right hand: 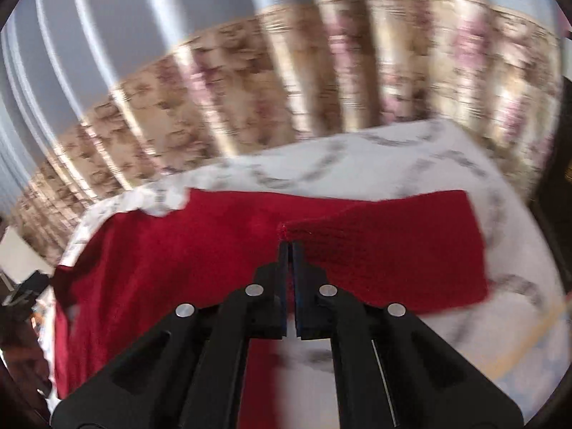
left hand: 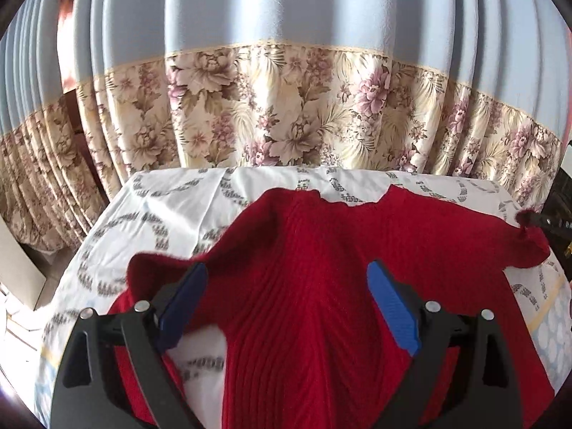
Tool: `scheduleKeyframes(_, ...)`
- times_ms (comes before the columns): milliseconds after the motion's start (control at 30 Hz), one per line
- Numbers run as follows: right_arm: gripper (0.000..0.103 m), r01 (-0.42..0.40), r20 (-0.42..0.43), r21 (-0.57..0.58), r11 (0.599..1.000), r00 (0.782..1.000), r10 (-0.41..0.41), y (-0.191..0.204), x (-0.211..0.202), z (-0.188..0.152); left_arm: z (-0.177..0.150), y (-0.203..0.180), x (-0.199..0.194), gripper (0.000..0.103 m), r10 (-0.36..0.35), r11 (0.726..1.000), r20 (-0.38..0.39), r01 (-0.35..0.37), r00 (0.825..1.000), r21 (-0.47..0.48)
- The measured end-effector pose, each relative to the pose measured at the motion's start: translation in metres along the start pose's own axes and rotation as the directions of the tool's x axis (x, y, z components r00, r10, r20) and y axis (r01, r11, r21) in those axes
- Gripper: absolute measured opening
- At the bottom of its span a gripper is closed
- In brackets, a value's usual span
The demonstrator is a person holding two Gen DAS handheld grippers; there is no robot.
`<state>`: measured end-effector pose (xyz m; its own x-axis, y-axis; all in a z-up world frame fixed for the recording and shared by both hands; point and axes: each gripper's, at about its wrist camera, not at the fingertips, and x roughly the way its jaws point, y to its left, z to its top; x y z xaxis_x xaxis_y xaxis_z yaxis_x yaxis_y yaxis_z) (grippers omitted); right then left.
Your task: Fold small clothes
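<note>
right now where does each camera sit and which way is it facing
Left wrist view: sits on the left gripper, looking forward and down between its wide-open blue fingers at the red sweater on the white patterned sheet; the right gripper's tip pinches the sweater at the right edge.
Right wrist view: sits on the right gripper, facing the same bed, blurred; its jaws are shut on a fold of the sweater.
Shared: sweater, sheet, floral curtain.
</note>
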<state>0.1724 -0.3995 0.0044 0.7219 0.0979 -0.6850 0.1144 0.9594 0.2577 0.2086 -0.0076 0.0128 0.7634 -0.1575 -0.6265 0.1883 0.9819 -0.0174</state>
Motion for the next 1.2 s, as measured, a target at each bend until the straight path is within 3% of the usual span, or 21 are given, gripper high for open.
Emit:
scheduleKeyframes(133, 0.003, -0.085, -0.026, -0.045, 0.995, 0.996, 0.083, 0.066, 0.033, 0.004, 0.002, 0.004, 0.032, 0.091, 0.01, 1.0, -0.053, -0.01, 0.999, -0.004)
scheduleKeyframes(367, 0.007, -0.218, -0.076, -0.178, 0.959, 0.975, 0.208, 0.167, 0.074, -0.017, -0.011, 0.026, 0.061, 0.091, -0.026, 0.992, -0.1, 0.014, 0.995, -0.123)
scheduleKeyframes(400, 0.016, -0.241, -0.094, -0.187, 0.952, 0.969, 0.227, 0.173, 0.076, -0.019, -0.013, 0.027, 0.063, 0.091, -0.035, 0.991, -0.104, 0.021, 0.994, -0.132)
scheduleKeyframes(433, 0.061, -0.269, -0.119, -0.189, 0.944, 0.961, 0.25, 0.177, 0.076, -0.021, -0.014, 0.027, 0.064, 0.091, -0.043, 0.99, -0.111, 0.028, 0.993, -0.135)
scheduleKeyframes(467, 0.083, -0.281, -0.096, -0.181, 0.942, 0.959, 0.267, 0.177, 0.071, -0.021, -0.014, 0.026, 0.065, 0.091, -0.047, 0.991, -0.118, 0.031, 0.992, -0.131)
scheduleKeyframes(633, 0.083, -0.171, 0.05, -0.189, 0.967, 0.982, 0.184, 0.143, 0.035, -0.004, -0.008, 0.003, 0.069, 0.092, -0.08, 0.995, -0.158, 0.068, 0.984, -0.077)
scheduleKeyframes(733, 0.083, -0.058, 0.118, -0.166, 0.985, 0.99, 0.078, 0.104, 0.029, 0.011, -0.002, -0.021, 0.08, 0.092, -0.127, 0.991, -0.184, 0.117, 0.975, -0.067)
scheduleKeyframes(833, 0.085, -0.036, 0.132, -0.082, 0.996, 0.99, 0.047, 0.068, 0.03, 0.021, 0.005, -0.053, 0.092, 0.093, -0.147, 0.989, -0.21, 0.143, 0.967, -0.03)
scheduleKeyframes(967, 0.086, -0.049, 0.141, -0.053, 0.997, 0.988, 0.056, 0.045, 0.029, 0.031, 0.004, -0.098, 0.119, 0.093, -0.087, 0.99, -0.24, 0.111, 0.967, 0.089)
scheduleKeyframes(1067, 0.087, -0.07, 0.124, -0.029, 0.997, 0.99, 0.073, 0.034, 0.026, 0.031, -0.001, -0.112, 0.139, 0.093, -0.082, 0.992, -0.276, 0.106, 0.958, 0.074)
scheduleKeyframes(1200, 0.089, -0.025, 0.123, -0.058, 0.998, 0.992, 0.032, 0.029, 0.024, 0.033, 0.001, -0.116, 0.146, 0.093, -0.101, 0.994, -0.282, 0.109, 0.954, 0.015)
